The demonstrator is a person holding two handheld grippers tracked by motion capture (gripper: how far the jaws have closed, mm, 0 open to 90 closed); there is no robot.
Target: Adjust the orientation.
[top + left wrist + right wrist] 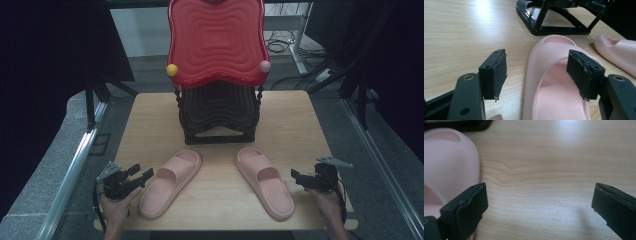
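Observation:
Two pink slippers lie on the wooden table (150, 115) with their toes pointing away from me. The left slipper (170, 182) (554, 100) sits just right of my left gripper (142, 172) (539, 75). That gripper is open, and the slipper's near rim lies between the jaws without either pad touching it. The right slipper (265, 182) (446, 162) lies left of my right gripper (295, 176) (539, 205), which stands wide open over bare wood. The other slipper's toe (616, 55) shows at the right of the left gripper view.
A black rack (218, 117) (554, 27) stands at the middle back of the table. It carries a red wavy tray (216, 42) tilted upright, with a yellow ball (172, 69) and a pink ball (265, 66) at its lower corners. A hand holds each gripper near the front edge.

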